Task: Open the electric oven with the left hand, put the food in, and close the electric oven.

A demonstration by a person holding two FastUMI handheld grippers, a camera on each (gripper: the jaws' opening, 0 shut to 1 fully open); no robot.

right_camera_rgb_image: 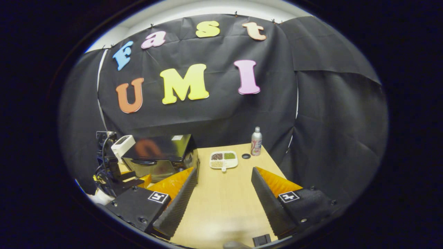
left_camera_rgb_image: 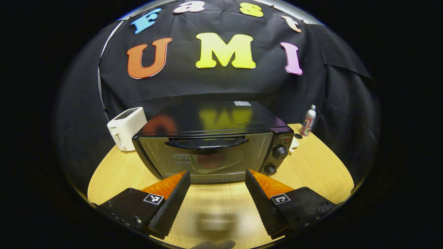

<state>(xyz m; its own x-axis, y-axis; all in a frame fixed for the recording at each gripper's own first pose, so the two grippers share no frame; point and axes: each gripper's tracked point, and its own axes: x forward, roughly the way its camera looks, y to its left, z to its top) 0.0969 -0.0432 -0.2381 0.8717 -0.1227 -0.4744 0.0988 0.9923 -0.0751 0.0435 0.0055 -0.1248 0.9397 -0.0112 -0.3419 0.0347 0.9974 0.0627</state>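
The black electric oven [left_camera_rgb_image: 214,121] stands on the round wooden table [left_camera_rgb_image: 311,169] with its glass door shut and the curved handle [left_camera_rgb_image: 207,143] across the door's top. My left gripper [left_camera_rgb_image: 217,172] is open just in front of the door, below the handle and touching nothing. A white divided plate of food [right_camera_rgb_image: 223,159] lies on the table right of the oven [right_camera_rgb_image: 159,154]. My right gripper [right_camera_rgb_image: 224,170] hovers open and short of the plate. The left gripper [right_camera_rgb_image: 133,180] also shows before the oven's door.
A white toaster [left_camera_rgb_image: 126,127] stands left of the oven. A bottle [right_camera_rgb_image: 256,141] and a small black disc [right_camera_rgb_image: 246,156] sit at the table's back right. Two knobs [left_camera_rgb_image: 279,152] are on the oven's right side. Bare tabletop lies between both grippers and the oven.
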